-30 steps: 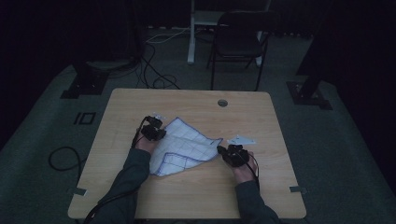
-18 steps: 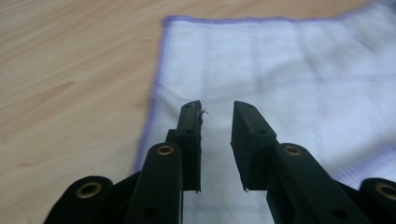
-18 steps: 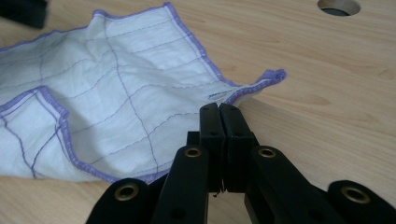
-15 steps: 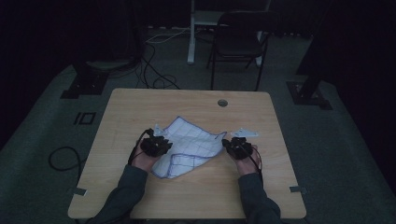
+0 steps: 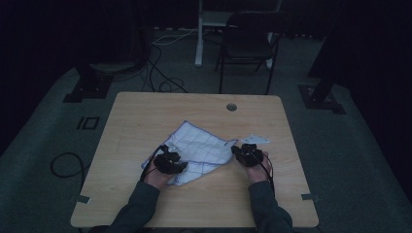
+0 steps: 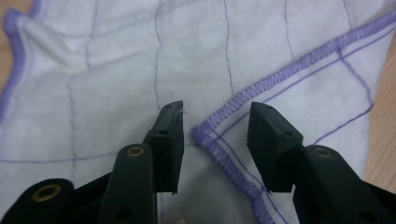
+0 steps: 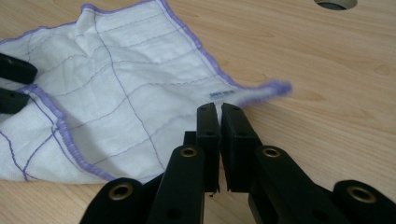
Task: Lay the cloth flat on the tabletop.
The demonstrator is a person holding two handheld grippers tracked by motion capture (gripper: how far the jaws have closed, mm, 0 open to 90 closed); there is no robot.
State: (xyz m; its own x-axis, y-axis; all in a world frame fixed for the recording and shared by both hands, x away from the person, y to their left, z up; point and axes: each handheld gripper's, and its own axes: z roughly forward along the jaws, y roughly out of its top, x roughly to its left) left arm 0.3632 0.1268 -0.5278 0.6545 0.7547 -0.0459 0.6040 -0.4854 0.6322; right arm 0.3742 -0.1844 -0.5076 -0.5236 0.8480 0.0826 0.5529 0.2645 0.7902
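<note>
A white cloth (image 5: 201,145) with purple grid lines and a purple stitched hem lies rumpled on the wooden table (image 5: 145,111). At its left side, my left gripper (image 5: 178,163) stands over a folded-over corner. In the left gripper view the jaws (image 6: 215,119) have just been opening. The hemmed corner (image 6: 205,135) lies loose between them, and the pads do not press it. My right gripper (image 5: 237,151) is at the cloth's right corner. Seen from the right gripper view, its jaws (image 7: 218,108) are shut on the cloth's edge (image 7: 224,95) by a small label.
A small white scrap (image 5: 255,139) lies just beyond the right gripper. A round cable hole (image 5: 231,107) sits near the table's far edge. A dark chair (image 5: 248,43) and floor cables stand beyond the table. Bare wood surrounds the cloth.
The left hand has moved toward the near edge and a little right, bringing the cloth's left corner over onto the cloth. Its jaws have opened off that corner. The right hand has hardly moved.
</note>
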